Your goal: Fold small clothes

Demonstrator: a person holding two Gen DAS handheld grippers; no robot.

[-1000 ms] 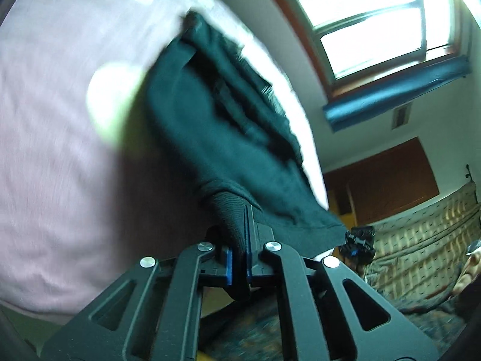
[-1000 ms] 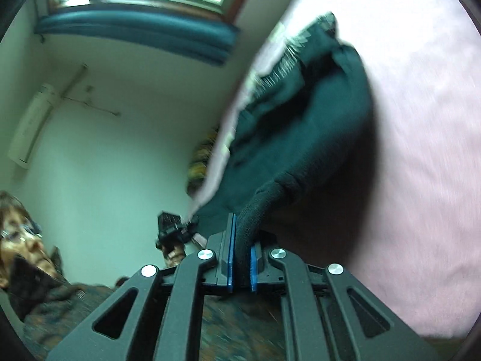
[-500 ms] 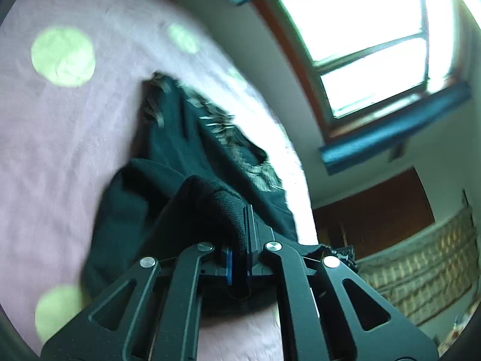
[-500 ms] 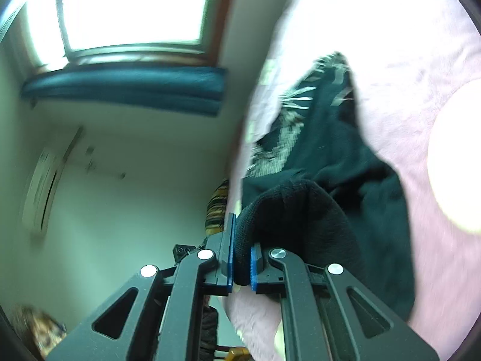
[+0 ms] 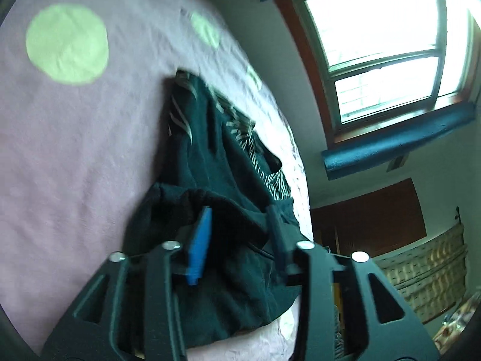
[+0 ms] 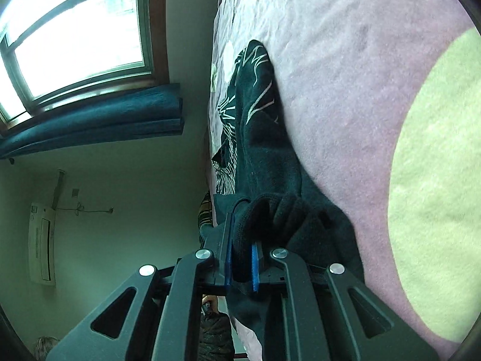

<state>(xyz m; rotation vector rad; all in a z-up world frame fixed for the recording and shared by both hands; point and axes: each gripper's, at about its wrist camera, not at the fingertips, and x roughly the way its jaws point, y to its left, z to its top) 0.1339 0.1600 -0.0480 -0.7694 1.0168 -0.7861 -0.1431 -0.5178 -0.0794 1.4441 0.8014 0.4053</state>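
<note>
My left gripper (image 5: 237, 234) has just been opening, garment (image 5: 210, 156) loose between its jaws; my right gripper (image 6: 242, 258), slackening, pinches the hem, garment stretching straight ahead.

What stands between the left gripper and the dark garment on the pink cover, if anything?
Nothing visible does. The left gripper has just been opening, and the dark garment lies directly between its spread fingers on the pink cover. The right gripper is shut on the garment's thick hem.

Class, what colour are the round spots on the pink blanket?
Pale green spots; clearest in the left wrist view.
</note>
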